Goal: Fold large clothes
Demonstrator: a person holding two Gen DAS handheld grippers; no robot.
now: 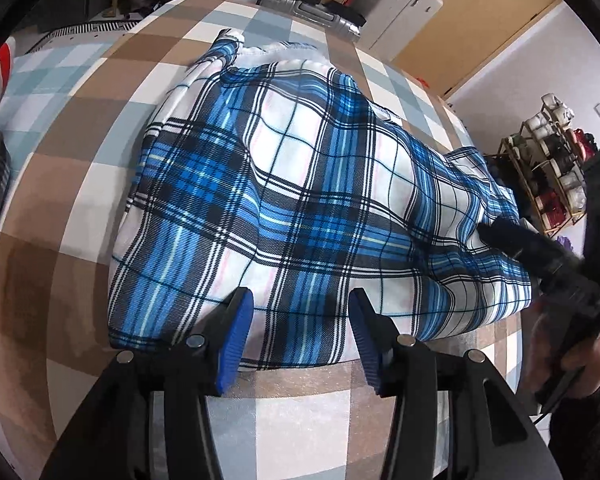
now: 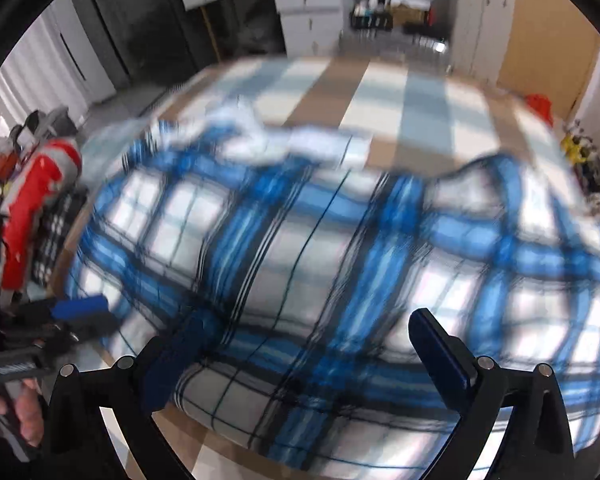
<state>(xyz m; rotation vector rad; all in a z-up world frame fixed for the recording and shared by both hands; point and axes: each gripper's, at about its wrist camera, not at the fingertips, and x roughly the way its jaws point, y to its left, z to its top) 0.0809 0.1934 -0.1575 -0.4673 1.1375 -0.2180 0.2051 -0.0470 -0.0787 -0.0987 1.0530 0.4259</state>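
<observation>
Lying on the checked bed, the blue plaid garment looks at least partly folded, its near edge doubled and fairly straight; further folds and smoothing seem left to do. The left gripper tilts steeply down over that near edge, jaws open with cloth between the pads, not pinched. The right gripper, equally steep, hovers above the garment's right part, jaws wide apart and empty; that view is blurred.
</observation>
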